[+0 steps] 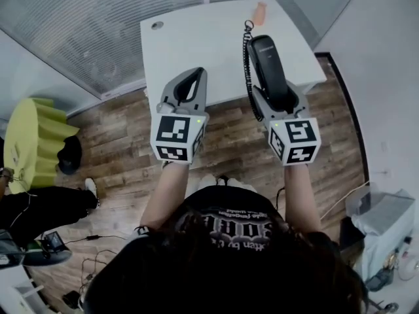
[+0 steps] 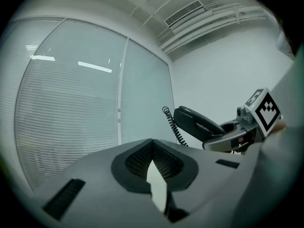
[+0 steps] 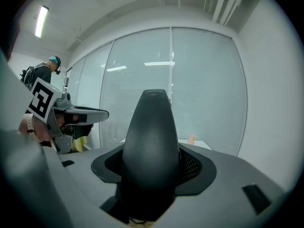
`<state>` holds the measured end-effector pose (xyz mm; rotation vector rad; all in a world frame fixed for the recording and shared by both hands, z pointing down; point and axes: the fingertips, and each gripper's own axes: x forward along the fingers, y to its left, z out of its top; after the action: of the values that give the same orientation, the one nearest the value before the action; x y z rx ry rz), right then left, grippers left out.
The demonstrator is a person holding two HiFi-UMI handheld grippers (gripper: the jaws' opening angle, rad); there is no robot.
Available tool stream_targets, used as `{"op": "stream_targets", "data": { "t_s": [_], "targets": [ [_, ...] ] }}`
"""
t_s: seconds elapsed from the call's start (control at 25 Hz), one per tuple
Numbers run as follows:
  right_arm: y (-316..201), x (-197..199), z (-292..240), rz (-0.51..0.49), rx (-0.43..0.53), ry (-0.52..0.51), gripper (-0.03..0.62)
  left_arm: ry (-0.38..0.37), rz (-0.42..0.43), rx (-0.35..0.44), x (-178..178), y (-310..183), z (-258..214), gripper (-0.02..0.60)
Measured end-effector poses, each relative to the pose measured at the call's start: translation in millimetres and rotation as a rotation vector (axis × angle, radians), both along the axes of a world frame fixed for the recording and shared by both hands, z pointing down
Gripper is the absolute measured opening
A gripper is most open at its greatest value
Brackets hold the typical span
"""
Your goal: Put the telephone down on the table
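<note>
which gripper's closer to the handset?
Right. The right gripper is shut on the near end of the handset; the left gripper is off to its left, shut on nothing, apart from it.

Yellow-green chair (image 1: 36, 136) far left on wood floor (image 1: 118, 129); glass partition (image 1: 85, 25) with blinds beyond; small orange object (image 1: 260, 13) near it.

The white worktop (image 1: 196, 51) stands on a wood-plank floor (image 1: 230, 128), its far side by a glass wall (image 1: 98, 18) with blinds. A small peach-coloured thing (image 1: 260, 13) lies at its far right edge. A small round grey disc (image 1: 157, 25) sits near its far left corner.
</note>
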<state>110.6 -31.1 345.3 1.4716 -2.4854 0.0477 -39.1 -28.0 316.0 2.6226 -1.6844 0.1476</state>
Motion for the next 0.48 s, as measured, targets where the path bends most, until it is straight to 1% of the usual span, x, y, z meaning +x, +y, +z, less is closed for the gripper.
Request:
{"op": "stream_targets", "data": {
  "t_s": [0.2, 0.32, 0.48],
  "targets": [
    [-23, -3, 6, -0.025, -0.011, 0.008, 0.284, 0.000, -0.029, 0.014, -3, -22, 2, 0.003],
    [-36, -6, 9, -0.034, -0.019, 0.016, 0.284, 0.016, -0.040, 0.035, -6, -36, 0, 0.003],
    [-56, -6, 12, -0.031, -0.028, 0.019, 0.284, 0.019, -0.043, 0.034, -7, -55, 2, 0.003]
  ]
}}
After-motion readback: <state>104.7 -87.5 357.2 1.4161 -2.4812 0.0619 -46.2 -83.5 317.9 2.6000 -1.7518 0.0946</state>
